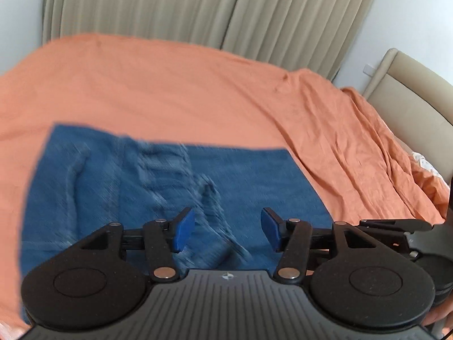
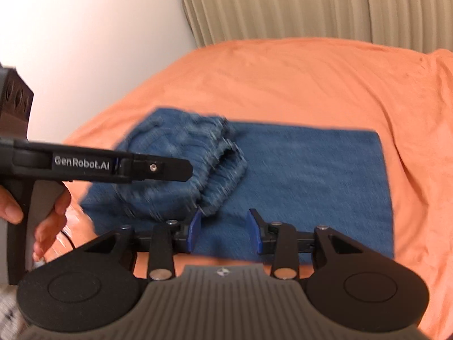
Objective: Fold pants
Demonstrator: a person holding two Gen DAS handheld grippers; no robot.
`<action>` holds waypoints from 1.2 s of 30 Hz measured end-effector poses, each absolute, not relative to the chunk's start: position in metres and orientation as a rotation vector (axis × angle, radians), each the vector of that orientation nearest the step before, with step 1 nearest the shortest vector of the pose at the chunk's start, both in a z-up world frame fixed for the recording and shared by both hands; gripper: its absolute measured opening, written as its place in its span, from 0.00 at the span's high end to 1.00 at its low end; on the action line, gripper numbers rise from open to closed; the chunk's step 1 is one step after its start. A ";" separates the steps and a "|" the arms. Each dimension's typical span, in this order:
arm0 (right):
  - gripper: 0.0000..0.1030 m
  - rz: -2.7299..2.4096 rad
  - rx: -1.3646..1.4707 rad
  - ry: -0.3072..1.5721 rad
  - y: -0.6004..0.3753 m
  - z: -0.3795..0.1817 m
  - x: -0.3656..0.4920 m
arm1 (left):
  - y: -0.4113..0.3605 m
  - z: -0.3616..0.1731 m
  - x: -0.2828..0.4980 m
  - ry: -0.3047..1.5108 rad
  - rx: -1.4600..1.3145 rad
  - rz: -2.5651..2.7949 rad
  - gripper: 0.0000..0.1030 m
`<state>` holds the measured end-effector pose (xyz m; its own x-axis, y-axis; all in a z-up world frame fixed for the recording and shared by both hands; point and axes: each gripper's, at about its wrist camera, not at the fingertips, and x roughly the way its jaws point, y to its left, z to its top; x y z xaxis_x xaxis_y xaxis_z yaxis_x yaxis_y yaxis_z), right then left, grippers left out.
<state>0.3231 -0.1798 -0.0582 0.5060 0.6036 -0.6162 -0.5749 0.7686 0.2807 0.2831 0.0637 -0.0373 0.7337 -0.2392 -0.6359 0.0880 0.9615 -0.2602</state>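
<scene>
Pants (image 1: pixel 170 187): weave and hems motion-blurred in both views; near edge hidden behind left gripper (image 1: pixel 228 231) body.

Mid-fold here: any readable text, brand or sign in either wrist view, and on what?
"GenRobot.AI": white letters on the side of the black left gripper, seen in the right wrist view above the folded blue denim pants.
A small round emblem on the right gripper body carries no readable letters.
Nothing else is legible.

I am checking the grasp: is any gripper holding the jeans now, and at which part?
Nothing is held. The left gripper and right gripper are both open above the folded jeans.
</scene>
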 end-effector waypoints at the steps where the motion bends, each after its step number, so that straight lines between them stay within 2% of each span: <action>1: 0.66 0.723 0.057 0.760 -0.176 -0.055 0.329 | 0.069 -0.032 0.288 0.719 -0.205 -0.165 0.38; 7: 0.60 0.760 0.174 0.770 -0.137 -0.050 0.374 | 0.114 -0.025 0.301 0.704 -0.128 -0.042 0.38; 19: 0.60 0.675 0.322 0.917 -0.081 -0.103 0.459 | 0.196 -0.050 0.301 0.724 -0.228 0.046 0.38; 21: 0.66 0.657 0.315 0.912 -0.075 -0.103 0.460 | 0.202 -0.053 0.300 0.732 -0.249 0.049 0.38; 22: 0.79 0.656 0.289 0.896 -0.073 -0.099 0.456 | 0.204 -0.054 0.299 0.733 -0.250 0.049 0.38; 23: 0.86 0.664 0.259 0.875 -0.072 -0.093 0.450 | 0.205 -0.054 0.297 0.731 -0.247 0.049 0.38; 25: 0.90 0.691 0.195 0.821 -0.069 -0.077 0.440 | 0.206 -0.051 0.292 0.720 -0.242 0.051 0.38; 29: 0.93 0.771 0.202 0.729 -0.077 -0.025 0.416 | 0.208 -0.043 0.284 0.679 -0.287 0.058 0.38; 32: 0.94 0.846 0.338 0.719 -0.094 0.012 0.399 | 0.207 -0.033 0.278 0.643 -0.312 0.056 0.39; 36: 0.94 0.846 0.420 0.742 -0.115 0.015 0.376 | 0.201 -0.023 0.276 0.614 -0.362 0.018 0.39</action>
